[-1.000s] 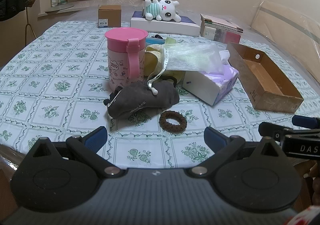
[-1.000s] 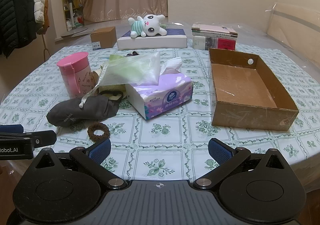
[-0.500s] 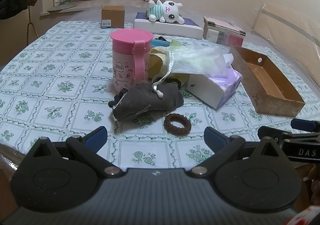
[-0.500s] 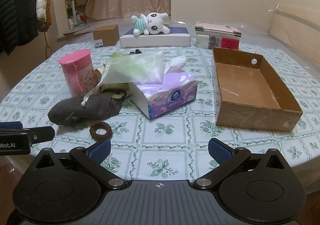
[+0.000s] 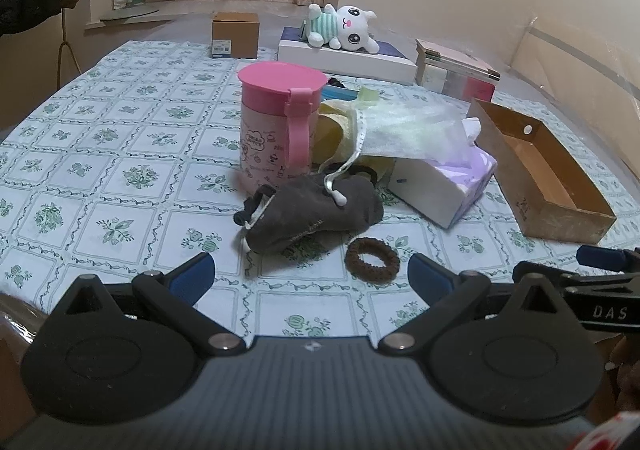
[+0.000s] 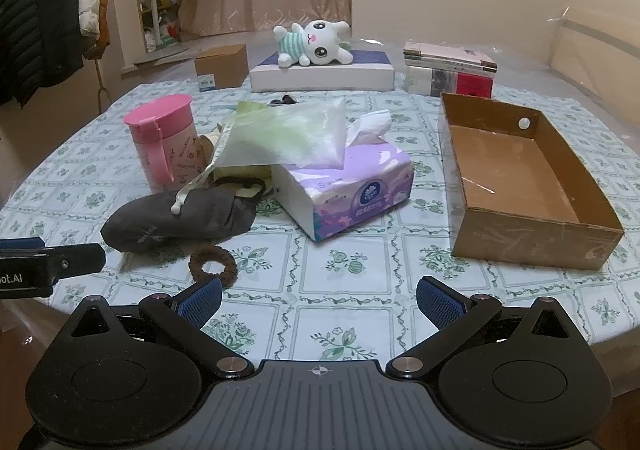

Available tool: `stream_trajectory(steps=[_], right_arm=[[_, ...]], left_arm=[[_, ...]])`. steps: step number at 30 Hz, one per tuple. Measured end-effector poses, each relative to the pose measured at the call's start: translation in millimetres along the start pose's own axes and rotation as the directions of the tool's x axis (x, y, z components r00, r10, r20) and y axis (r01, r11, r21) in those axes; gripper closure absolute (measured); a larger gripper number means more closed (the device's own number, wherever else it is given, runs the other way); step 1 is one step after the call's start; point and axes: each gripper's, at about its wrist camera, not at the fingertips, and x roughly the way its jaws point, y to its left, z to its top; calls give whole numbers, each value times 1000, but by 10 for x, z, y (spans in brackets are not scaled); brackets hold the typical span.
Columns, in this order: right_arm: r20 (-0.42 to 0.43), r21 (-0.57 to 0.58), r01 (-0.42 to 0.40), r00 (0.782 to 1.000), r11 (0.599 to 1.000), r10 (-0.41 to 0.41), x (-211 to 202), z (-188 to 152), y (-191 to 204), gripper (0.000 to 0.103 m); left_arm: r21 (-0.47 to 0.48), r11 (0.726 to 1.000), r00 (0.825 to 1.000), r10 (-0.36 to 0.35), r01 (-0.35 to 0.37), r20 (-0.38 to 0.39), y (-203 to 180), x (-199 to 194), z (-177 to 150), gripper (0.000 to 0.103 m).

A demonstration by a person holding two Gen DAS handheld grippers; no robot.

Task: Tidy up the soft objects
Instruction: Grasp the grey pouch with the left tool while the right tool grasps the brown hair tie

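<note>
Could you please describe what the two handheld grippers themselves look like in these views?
Both the left gripper and right gripper share one design: matte black ribbed body, two round housings, black linkage arms with silver pivots, blue textured pads. White lettering marks their sides.

Mesh bag (image 6: 288, 133) hides yellow item (image 5: 336, 133), maybe cloth.

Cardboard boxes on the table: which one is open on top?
The large brown cardboard box to the right of the purple tissue pack is open and empty inside. The small cardboard box at the far edge is closed.
</note>
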Motion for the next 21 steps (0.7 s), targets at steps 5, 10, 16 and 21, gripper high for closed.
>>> stream_trajectory(steps=[5,10,16,21], right_arm=[[-5,-5,-7,1000,1000,7,66,9,18,0],[-2,-14,-35,999,999,35,160,-1,32,0],[-6,-60,-103,995,993,103,345,-3,117,1],[-14,-115,-153,988,982,153,541,4,231,1]], left_arm=[[9,1000,1000,3,-3,3,75,65,33,1],[56,998,1000,-19,19,0,142,178,54,3],[115,993,1000,-27,28,-12,238,384,82,5],[150,988,999,-33,38,-36,308,572,118,8]])
